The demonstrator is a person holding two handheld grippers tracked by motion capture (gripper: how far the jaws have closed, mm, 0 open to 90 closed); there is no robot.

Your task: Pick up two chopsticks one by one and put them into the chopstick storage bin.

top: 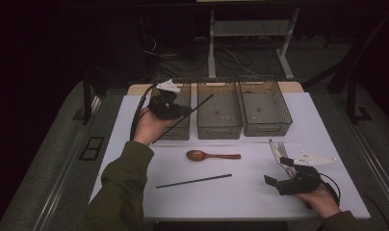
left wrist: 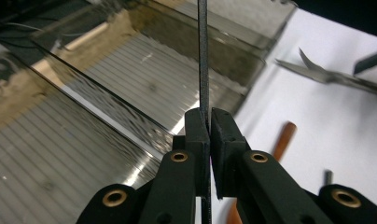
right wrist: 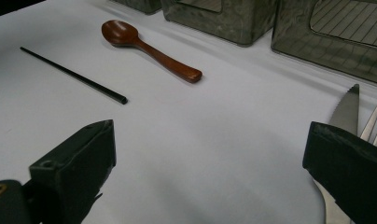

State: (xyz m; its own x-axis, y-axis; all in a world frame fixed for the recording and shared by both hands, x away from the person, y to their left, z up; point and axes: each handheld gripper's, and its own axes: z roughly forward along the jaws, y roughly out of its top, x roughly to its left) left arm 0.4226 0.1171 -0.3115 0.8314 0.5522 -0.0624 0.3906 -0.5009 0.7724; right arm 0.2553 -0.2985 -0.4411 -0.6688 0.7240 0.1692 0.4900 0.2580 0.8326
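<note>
Sorting cutlery into bins, by the look of it, with the carrying step in hand. Left hand-held gripper [top: 180, 111] at upper left of the high view, pressed together and pinching a black chopstick [top: 197, 108] near its middle; in the left gripper view the stick [left wrist: 203, 56] running straight up between the closed pads, over the ribbed floor of a bin. Chopstick held slantwise above the left bin [top: 183, 129] and reaching toward the middle bin [top: 219, 113], not yet inside either. Right bin [top: 265, 107] alongside, apparently empty.

Right hand-held gripper [top: 278, 173] at lower right of the high view, jaws spread wide and holding nothing, resting low near a knife [right wrist: 346, 109] and fork [right wrist: 372, 122] at the right edge of the right gripper view. Second chopstick [top: 193, 181] lying flat on the white desk [top: 240, 197] at lower centre, wooden spoon [top: 213, 155] just above it, both well apart from either gripper.

Next move, as a judgement: turn the held stick to run lengthwise with the chosen bin, lower it between the walls, then open the jaws. Which bin is meant cannot be told. Risk: a long stick catching on a rim or bridging two bins if released while slanted.
</note>
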